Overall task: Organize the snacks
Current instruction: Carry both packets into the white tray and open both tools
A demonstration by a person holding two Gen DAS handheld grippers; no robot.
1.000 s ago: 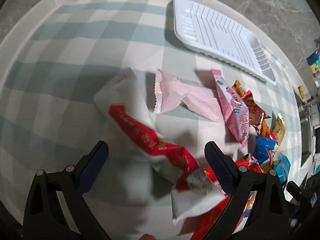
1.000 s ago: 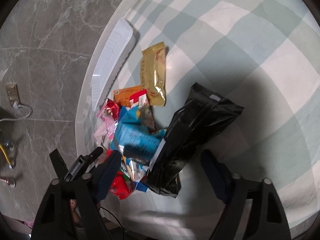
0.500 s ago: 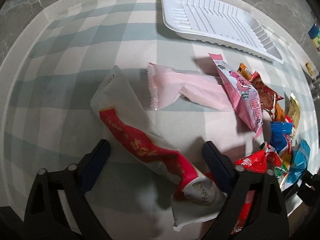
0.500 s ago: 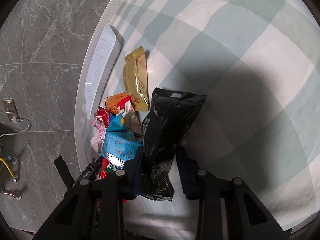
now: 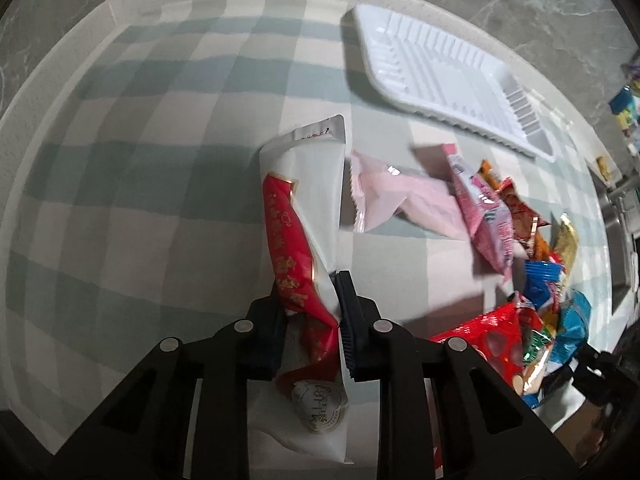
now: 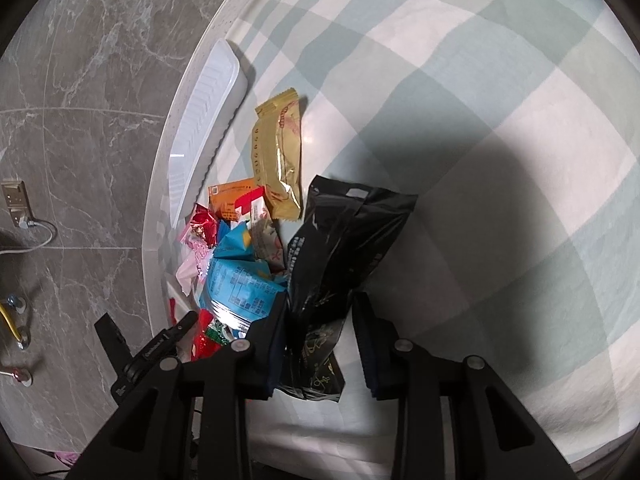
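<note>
**Both grippers clamped on snack packets**

The left gripper (image 5: pixel 310 292) has just been closing, and its jaws now stand narrow, pinching the white-and-red packet (image 5: pixel 304 208) between the pads. The packet runs lengthwise away from the jaws over the checked cloth (image 5: pixel 140 160), its sealed top end pointing toward the white tray (image 5: pixel 440 80) at the far edge of the table. Just right of it lies a pale pink packet (image 5: pixel 396 196), and beyond that a loose heap of snacks (image 5: pixel 532 280) (pink, orange, gold, blue and red wrappers overlapping).

The right gripper (image 6: pixel 320 304) has also been closing, and its jaws sit narrow on the lower part of the black bag (image 6: pixel 344 240), the left pad pressed into the crumpled foil. The bag's upper end fans out on the cloth (image 6: pixel 480 80). A gold packet (image 6: pixel 278 160) lies just beyond the bag, near the tray (image 6: pixel 204 120). A blue packet (image 6: pixel 236 280) touches the bag's left side at the edge of the heap. The left gripper's black frame (image 6: pixel 156 352) shows at lower left.
</note>
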